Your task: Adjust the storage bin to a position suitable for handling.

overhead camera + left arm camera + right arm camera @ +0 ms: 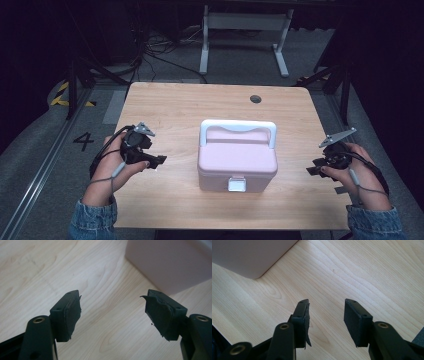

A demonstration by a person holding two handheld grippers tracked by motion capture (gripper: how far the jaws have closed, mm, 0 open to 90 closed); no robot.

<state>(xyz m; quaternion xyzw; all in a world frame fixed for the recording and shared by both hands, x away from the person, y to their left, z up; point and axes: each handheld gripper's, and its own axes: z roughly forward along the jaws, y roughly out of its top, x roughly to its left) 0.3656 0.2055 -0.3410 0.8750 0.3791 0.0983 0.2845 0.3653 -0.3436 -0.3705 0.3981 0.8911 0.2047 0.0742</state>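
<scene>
Pale wood bench [170,105] in dark room, pink box [237,161] centre; left gripper [159,161] and right gripper [311,167] flank it, jaws released, empty.

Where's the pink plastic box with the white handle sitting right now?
In the high view the pink plastic box with the white handle stands at the middle of the wooden table, between the left gripper and the right gripper, touching neither.

1. High view: fixed above the near edge, facing forward and down over the whole table [175,100].
2. Left gripper view: close above the tabletop, looking along its jaws toward the pink box [172,262].
3. Right gripper view: equally close, sharing that box's corner and the wood.
</scene>
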